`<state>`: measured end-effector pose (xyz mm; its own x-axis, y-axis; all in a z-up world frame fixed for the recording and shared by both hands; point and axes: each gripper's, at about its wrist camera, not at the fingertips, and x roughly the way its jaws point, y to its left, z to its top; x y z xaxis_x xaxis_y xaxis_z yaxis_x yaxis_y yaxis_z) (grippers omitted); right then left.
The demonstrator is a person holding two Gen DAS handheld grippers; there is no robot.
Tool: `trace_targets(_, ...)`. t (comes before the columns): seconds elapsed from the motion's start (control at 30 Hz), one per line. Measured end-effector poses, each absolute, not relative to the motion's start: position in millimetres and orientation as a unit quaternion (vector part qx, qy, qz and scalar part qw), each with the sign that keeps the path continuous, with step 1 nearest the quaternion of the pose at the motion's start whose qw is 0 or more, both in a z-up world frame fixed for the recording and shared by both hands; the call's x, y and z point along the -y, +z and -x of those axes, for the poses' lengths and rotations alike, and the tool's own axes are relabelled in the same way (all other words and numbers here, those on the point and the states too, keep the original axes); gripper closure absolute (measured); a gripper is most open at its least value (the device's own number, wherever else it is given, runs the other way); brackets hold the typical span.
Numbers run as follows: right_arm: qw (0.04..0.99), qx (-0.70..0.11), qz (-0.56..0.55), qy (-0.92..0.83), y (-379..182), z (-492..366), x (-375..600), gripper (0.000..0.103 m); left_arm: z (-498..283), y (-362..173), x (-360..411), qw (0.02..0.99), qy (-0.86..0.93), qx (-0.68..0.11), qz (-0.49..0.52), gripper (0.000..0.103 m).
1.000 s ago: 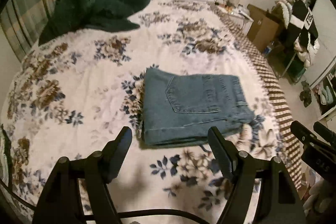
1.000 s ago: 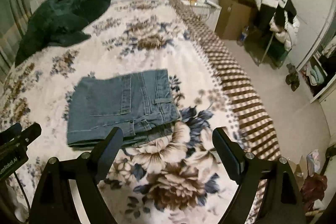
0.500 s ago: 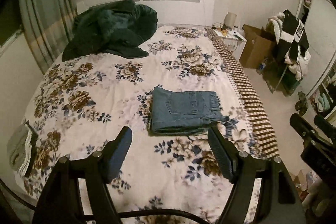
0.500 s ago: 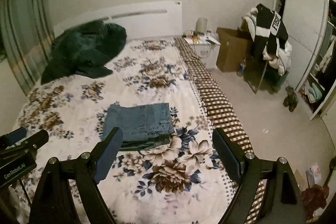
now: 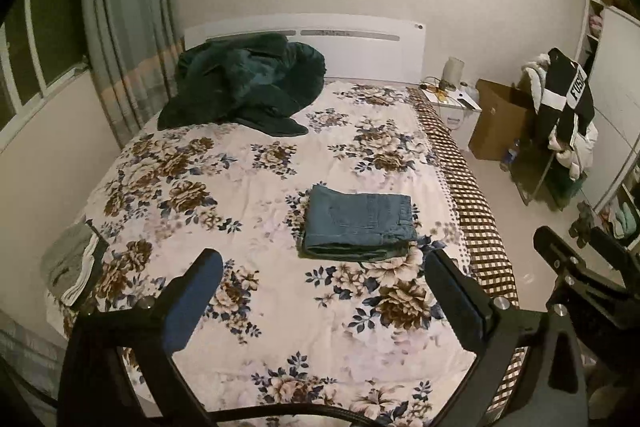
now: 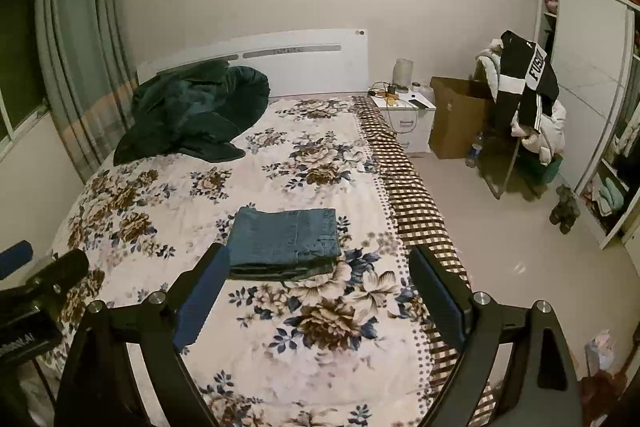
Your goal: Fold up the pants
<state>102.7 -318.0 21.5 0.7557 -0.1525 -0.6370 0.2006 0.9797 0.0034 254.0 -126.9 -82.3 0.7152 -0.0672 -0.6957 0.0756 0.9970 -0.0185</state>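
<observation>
The blue denim pants (image 5: 358,223) lie folded in a neat rectangle on the floral bedspread (image 5: 248,179), near the bed's right side. They also show in the right wrist view (image 6: 286,241). My left gripper (image 5: 324,263) is open and empty, held well back from the pants above the foot of the bed. My right gripper (image 6: 320,259) is open and empty too, also well back from them. The right gripper's body shows at the right edge of the left wrist view (image 5: 580,279).
A dark green blanket (image 5: 248,83) is heaped at the headboard end. A grey folded cloth (image 5: 72,263) lies at the bed's left edge. A white nightstand (image 6: 408,119), a cardboard box (image 6: 456,115) and a chair piled with clothes (image 6: 524,99) stand right of the bed.
Both grippers have pulled far back and up from the folded pants, so the whole bed and room now show. The pants have stayed in place.
</observation>
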Motion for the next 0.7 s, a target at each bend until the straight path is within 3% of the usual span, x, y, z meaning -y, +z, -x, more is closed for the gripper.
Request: trace_targets(0.7,0.939,-0.33,-0.034,-0.095,53,-67,304,0.01,-218,-61,113,0.934,-0.024,-0.356,-0.018,0.0)
